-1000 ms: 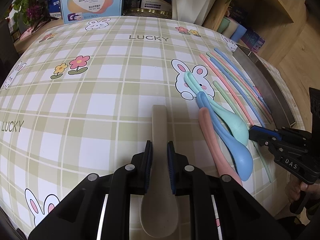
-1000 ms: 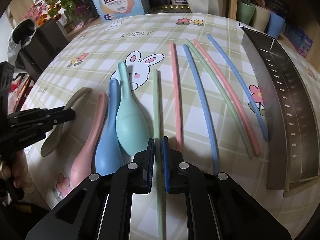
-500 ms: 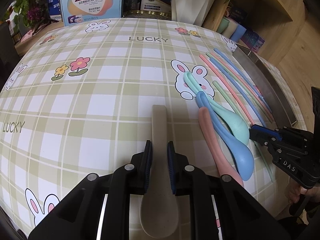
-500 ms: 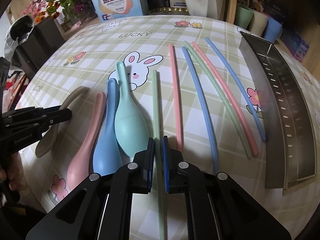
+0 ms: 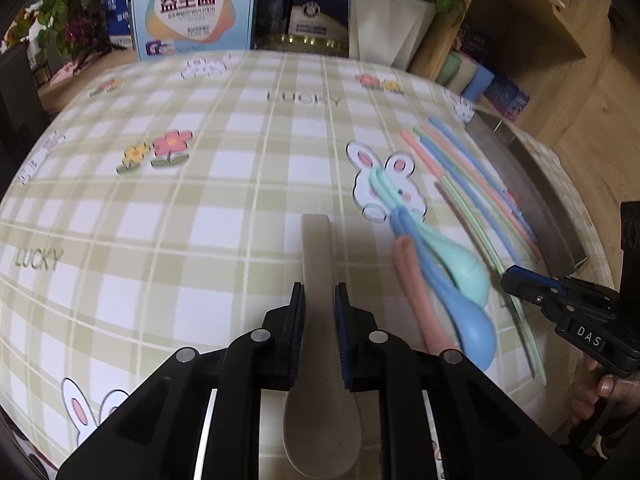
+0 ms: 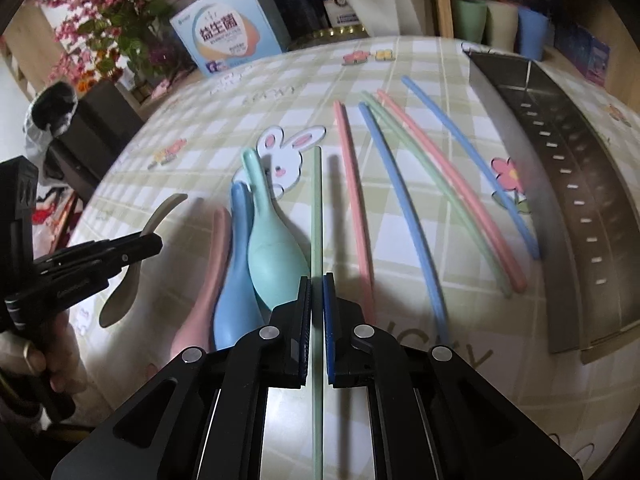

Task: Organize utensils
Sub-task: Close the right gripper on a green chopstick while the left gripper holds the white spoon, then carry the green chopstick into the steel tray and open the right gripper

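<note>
My left gripper is shut on a beige spoon, held above the checked tablecloth; it also shows in the right wrist view. My right gripper is shut on a green chopstick, lifted off the cloth. Pink, blue and mint spoons lie side by side left of it. Several pink, blue and green chopsticks lie to the right. A long steel tray stands at the far right.
Boxes, a white plant pot and pastel cups line the table's back edge. Flowers stand at the back left. The table's near edge is right under both grippers.
Both grippers have risen with their loads: the beige spoon and the green chopstick now cast shadows on the cloth. The views are slightly tilted and blurred by motion.
</note>
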